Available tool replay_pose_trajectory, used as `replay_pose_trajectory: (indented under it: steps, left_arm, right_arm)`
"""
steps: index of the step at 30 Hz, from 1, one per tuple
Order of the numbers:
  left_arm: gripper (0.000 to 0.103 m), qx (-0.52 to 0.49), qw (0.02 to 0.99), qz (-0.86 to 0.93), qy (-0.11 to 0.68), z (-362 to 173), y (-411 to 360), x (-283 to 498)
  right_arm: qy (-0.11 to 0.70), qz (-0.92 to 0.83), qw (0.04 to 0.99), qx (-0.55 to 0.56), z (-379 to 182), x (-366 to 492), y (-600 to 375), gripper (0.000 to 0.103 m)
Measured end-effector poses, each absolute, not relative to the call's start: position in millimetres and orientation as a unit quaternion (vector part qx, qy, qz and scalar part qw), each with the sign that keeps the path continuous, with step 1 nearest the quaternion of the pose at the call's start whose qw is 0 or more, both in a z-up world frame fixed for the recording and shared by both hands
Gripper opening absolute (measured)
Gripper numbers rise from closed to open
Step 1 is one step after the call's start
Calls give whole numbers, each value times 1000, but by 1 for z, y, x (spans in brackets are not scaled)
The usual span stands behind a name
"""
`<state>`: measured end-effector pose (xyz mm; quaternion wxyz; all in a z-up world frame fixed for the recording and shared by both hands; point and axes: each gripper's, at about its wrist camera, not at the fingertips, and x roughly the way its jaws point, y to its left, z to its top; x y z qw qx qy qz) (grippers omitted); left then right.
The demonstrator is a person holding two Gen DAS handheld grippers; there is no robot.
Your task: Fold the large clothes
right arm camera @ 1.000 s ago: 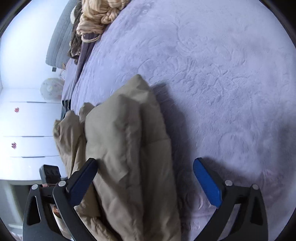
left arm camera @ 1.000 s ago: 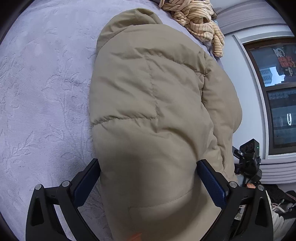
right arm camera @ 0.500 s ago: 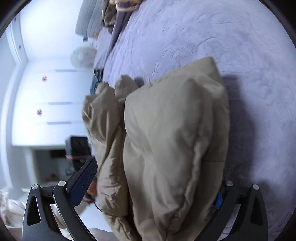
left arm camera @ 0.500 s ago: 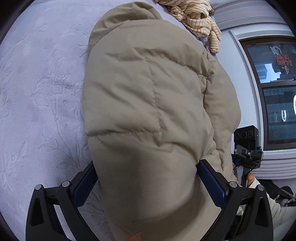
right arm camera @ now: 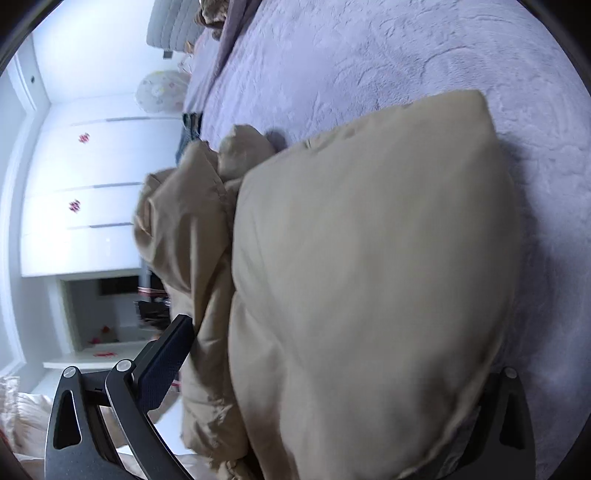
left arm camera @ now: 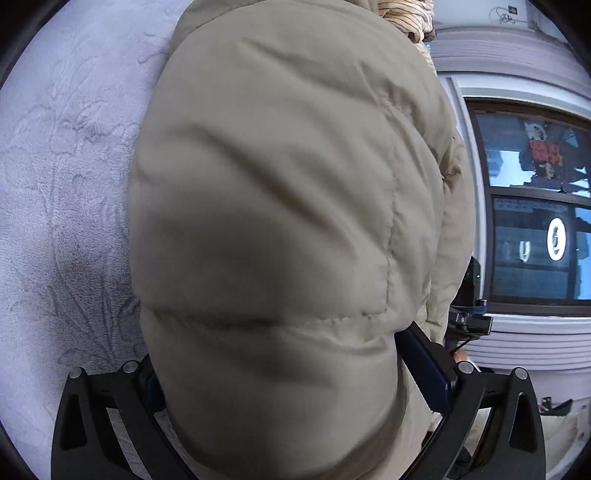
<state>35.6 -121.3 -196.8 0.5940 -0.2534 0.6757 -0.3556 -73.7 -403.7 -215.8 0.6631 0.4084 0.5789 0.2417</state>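
Observation:
A beige puffer jacket (left arm camera: 288, 221) fills the left wrist view and lies folded on the lavender bedspread (left arm camera: 66, 184). It bulges between the fingers of my left gripper (left arm camera: 291, 373), whose jaws stand wide around it. In the right wrist view the same jacket (right arm camera: 369, 277) bulges between the fingers of my right gripper (right arm camera: 332, 369), also wide apart; its right finger is mostly hidden behind the fabric. The bedspread (right arm camera: 406, 55) spreads beyond.
A striped yellow garment (left arm camera: 406, 14) lies at the head of the bed. A window (left arm camera: 535, 221) and wall are at the right. In the right wrist view a white wardrobe (right arm camera: 92, 177), a headboard (right arm camera: 173, 26) and a round fan (right arm camera: 159, 90) show at the left.
Both grippers have moved in on the jacket, which now fills more of each view. The right gripper went from beside the jacket to straddling it, and the jacket has lifted and bulged.

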Motion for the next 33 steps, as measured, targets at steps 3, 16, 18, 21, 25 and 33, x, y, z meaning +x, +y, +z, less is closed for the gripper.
replay_pose_trajectory:
  steps: [3,16,18,21,25,33]
  left_arm:
    - [100,-209,628,-337,669,-180,-135,30]
    - [77,-181,676,-338,629,-120,-144,17]
    - [78,-194,675,-345,623,-115,-139,17]
    - [78,-203,675,-354,614,-108,-117,21]
    - [78,-216,677,-365,601,-99,-87,37]
    - [78,-203,697,-354,589,-81,12,102]
  right_arm:
    - [591,221,661,407,-218,-72,-405,103]
    - [562,238,650,452,-189,-85,-411,42]
    - [557,243,654,450,-180,-81,-404,42]
    - [552,247,662,443,-166,-74,-396,42]
    - [541,249,672,441,-151,-57,-376,42]
    - [522,259,683,440,-143,6,-304,42]
